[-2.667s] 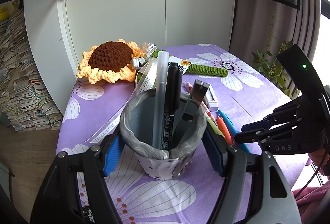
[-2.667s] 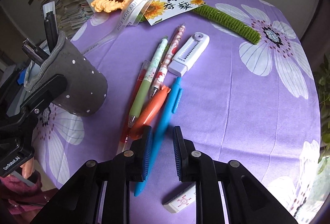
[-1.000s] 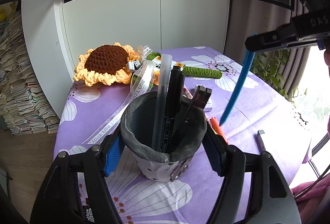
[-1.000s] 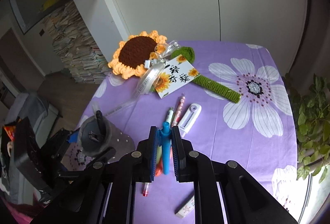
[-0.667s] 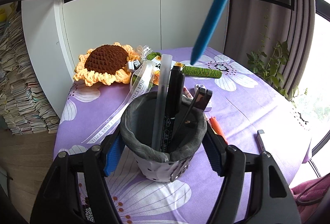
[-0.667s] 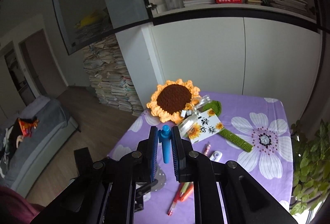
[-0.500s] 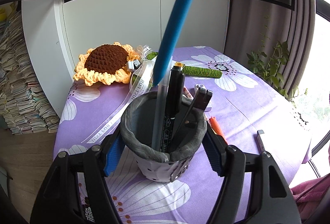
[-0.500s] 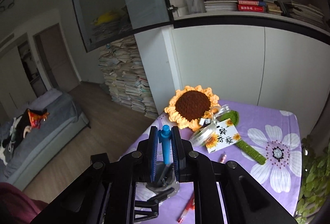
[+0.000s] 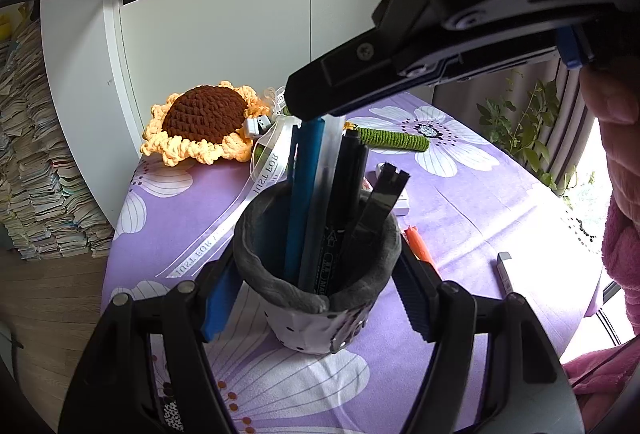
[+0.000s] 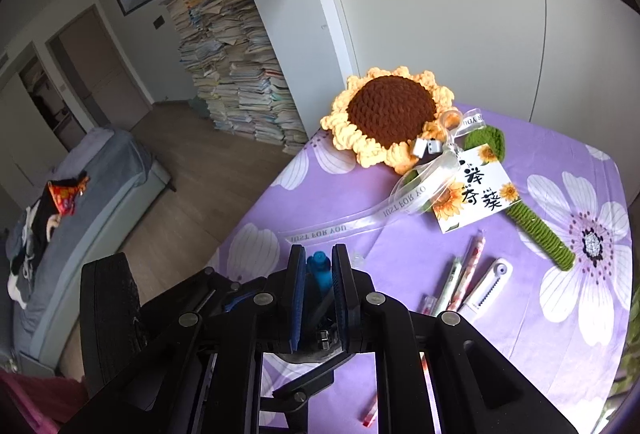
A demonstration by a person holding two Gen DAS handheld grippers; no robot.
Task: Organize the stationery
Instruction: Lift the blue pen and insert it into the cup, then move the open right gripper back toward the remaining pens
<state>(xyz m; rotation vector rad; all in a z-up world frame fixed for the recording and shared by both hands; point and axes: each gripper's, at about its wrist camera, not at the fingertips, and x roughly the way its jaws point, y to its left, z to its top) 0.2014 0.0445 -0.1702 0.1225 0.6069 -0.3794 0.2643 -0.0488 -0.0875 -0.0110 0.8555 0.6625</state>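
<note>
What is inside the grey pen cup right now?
The grey pen cup holds a blue pen, a translucent pen, a black marker and a black clip-like tool. The cup wall hides their lower ends.

A: The left wrist camera sits low and close behind the cup point(image 9: 316, 254), facing the cabinet at 12 o'clock.

B: The right wrist camera looks down from above it. Both views share the sunflower point(image 9: 204, 126) point(image 10: 390, 114) and the table point(image 10: 520, 314).
</note>
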